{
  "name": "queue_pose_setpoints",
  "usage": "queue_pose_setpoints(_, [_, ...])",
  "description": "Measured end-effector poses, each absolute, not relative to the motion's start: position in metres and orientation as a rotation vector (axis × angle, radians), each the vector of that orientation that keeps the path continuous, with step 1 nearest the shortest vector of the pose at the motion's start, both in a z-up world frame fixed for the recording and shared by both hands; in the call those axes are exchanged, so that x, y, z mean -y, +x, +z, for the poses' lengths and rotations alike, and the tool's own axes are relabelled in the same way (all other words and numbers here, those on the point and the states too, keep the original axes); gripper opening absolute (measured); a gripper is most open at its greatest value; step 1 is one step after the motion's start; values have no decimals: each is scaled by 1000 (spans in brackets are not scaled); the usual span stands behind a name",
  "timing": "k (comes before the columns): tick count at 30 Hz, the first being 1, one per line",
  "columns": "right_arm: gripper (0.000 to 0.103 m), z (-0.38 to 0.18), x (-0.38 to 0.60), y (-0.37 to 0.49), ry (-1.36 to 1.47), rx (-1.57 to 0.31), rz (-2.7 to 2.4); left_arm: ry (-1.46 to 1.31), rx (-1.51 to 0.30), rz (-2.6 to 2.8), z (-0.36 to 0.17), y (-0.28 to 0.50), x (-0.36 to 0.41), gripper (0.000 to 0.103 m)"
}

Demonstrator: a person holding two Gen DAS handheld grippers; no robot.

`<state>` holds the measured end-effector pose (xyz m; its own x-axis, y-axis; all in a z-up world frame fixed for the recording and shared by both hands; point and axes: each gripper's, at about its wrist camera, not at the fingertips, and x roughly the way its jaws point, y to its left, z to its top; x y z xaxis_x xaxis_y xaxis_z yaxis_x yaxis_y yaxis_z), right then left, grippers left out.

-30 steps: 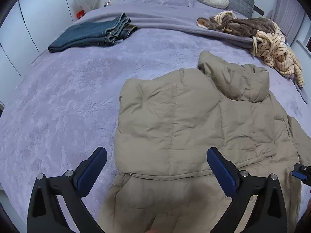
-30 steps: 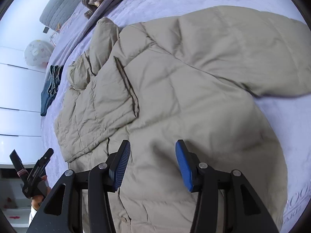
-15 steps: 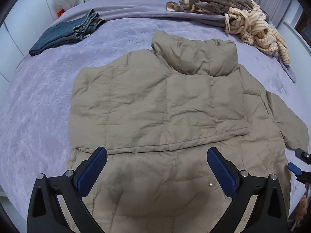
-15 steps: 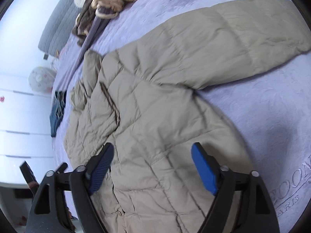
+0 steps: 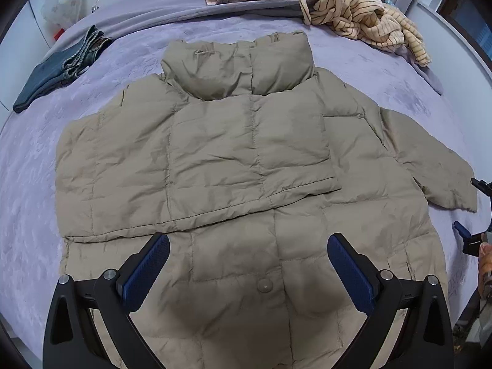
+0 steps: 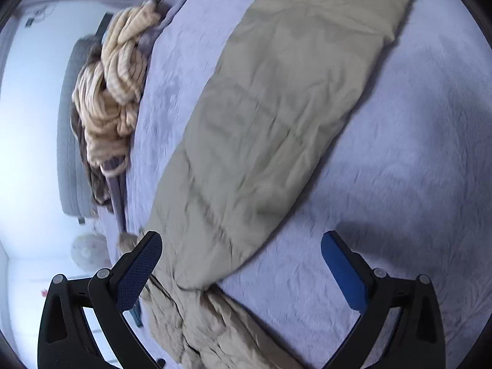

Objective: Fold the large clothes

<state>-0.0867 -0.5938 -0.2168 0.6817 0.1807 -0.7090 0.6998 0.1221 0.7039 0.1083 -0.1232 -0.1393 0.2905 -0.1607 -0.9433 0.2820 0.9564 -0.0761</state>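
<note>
A tan puffer jacket point(image 5: 233, 166) lies on the purple bedspread point(image 5: 27, 215), collar far from me. Its left half is folded over the middle; its right sleeve point(image 5: 430, 160) lies spread to the right. My left gripper point(image 5: 247, 264) is open and empty, hovering over the jacket's lower front near a snap button point(image 5: 264, 284). My right gripper point(image 6: 241, 264) is open and empty above the near end of the spread sleeve point(image 6: 276, 117); its tip also shows in the left wrist view point(image 5: 467, 233) at the right edge.
Folded blue jeans point(image 5: 58, 67) lie at the far left of the bed. A heap of brown and cream striped clothes point(image 5: 353, 15) sits at the far right, also in the right wrist view point(image 6: 117, 92). A grey headboard point(image 6: 70, 153) and white wardrobe doors stand beyond.
My left gripper has moved right and now centres over the jacket's front. My right gripper has opened wide and swung off the jacket body to the spread sleeve.
</note>
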Motion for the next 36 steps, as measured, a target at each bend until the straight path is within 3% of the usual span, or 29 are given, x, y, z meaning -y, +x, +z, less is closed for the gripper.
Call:
queue_pose_setpoints(6, [103, -250, 648, -95, 1705, -512, -456, 108, -1238, -283, -141, 113, 132, 103])
queue_pose_setpoints(8, [92, -258, 656, -95, 1813, -409, -426, 103, -1236, -278, -142, 115, 132, 103])
queue_pose_setpoints(10, [27, -264, 659, -88, 1891, -370, -392, 99, -1231, -274, -141, 118, 133, 103])
queue_pose_setpoints(12, [11, -260, 660, -77, 1882, -387, -348, 96, -1225, -267, -140, 120, 131, 103])
queue_pose_setpoints(20, [9, -157, 627, 13, 1489, -505, -74, 76, -1155, -219, -126, 136, 105, 103])
queue_pose_setpoints(27, [10, -68, 485, 126, 862, -762, 160, 19, -1132, -137, -124, 148, 60, 103])
queue_pose_setpoints(31, [10, -86, 371, 155, 553, -939, 250, -2, -1138, -91, -128, 151, 34, 103])
queue_pose_setpoints(36, [10, -156, 309, 162, 540, -1122, 248, -22, -1148, -49, -138, 152, 7, 103])
